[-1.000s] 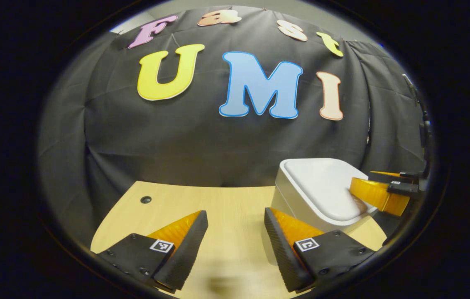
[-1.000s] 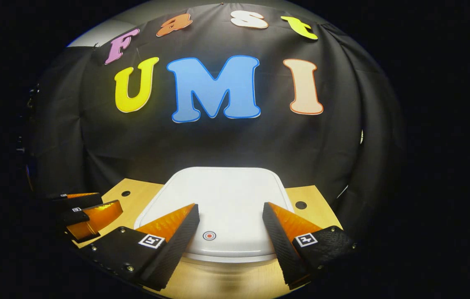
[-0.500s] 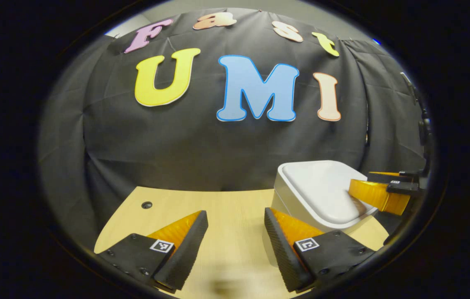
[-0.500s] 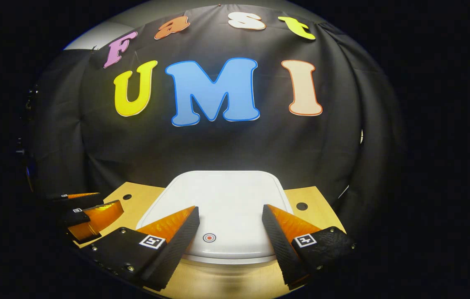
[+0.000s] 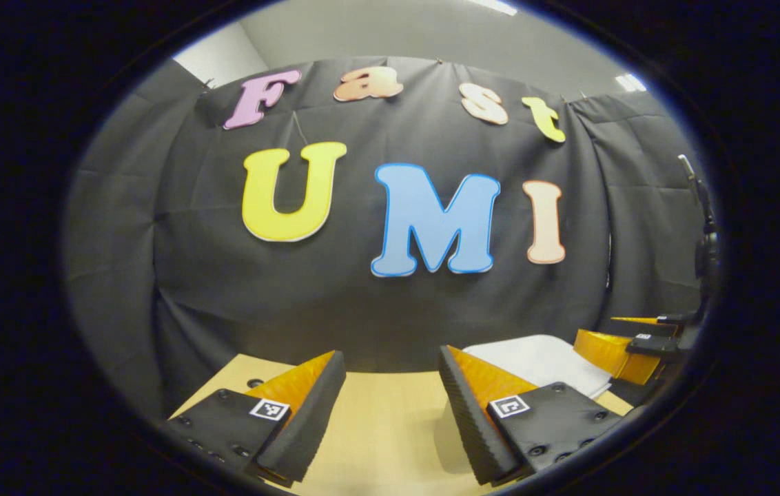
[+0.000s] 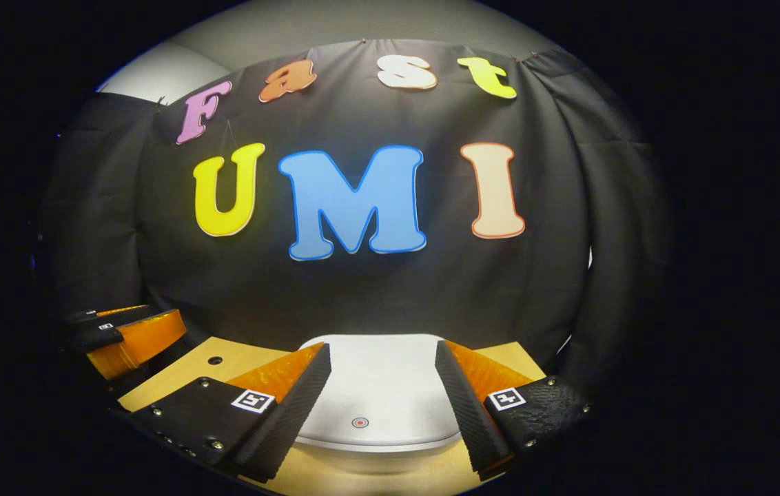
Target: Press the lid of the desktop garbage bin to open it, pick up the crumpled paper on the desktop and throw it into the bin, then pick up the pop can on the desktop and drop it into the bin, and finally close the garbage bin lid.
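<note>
The white garbage bin stands on the wooden desk with its flat lid down, a small round mark near the lid's front edge. My right gripper hovers open over the lid's front part, nothing between its fingers. In the left gripper view the bin lies low at the right, with the right gripper above its far side. My left gripper is open over bare desk, left of the bin. In the right gripper view the left gripper is at the far left.
The light wooden desk runs back to the black cloth wall. Small dark holes sit in the desktop near its back corners.
Both views have tilted up and pulled back: the bin and desk sit lower in each, and ceiling shows above the cloth. Both grippers stay open with the same finger gap.
</note>
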`<move>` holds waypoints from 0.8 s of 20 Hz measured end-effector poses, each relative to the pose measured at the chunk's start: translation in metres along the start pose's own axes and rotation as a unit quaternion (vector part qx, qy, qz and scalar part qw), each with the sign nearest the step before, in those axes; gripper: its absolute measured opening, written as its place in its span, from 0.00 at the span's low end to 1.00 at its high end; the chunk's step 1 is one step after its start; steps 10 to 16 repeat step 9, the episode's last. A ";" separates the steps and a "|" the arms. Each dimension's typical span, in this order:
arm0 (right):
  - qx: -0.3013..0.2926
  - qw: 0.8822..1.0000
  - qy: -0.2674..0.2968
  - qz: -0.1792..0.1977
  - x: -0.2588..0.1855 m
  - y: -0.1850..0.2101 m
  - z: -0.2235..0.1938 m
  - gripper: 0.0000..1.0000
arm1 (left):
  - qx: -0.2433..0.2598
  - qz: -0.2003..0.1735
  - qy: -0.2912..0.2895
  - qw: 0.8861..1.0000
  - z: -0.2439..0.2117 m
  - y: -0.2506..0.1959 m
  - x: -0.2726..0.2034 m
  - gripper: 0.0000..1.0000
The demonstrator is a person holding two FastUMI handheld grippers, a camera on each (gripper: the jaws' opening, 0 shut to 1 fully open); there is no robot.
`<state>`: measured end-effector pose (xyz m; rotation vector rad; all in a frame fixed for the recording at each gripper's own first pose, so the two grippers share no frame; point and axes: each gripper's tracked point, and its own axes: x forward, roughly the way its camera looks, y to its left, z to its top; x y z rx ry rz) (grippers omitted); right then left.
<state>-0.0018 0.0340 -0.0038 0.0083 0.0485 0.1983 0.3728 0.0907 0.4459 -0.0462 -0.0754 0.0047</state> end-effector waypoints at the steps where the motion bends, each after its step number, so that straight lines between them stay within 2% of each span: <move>1: -0.002 1.000 -0.014 0.001 -0.004 0.001 0.010 0.97 | 0.006 0.004 -0.011 1.000 0.010 0.002 -0.007 0.89; 5: -0.001 0.999 -0.045 0.003 -0.017 0.006 0.037 0.96 | 0.030 0.004 -0.040 0.999 0.034 0.000 -0.024 0.89; 16: -0.004 0.999 -0.048 -0.001 -0.019 0.006 0.039 0.96 | 0.030 -0.005 -0.042 0.999 0.035 -0.005 -0.028 0.89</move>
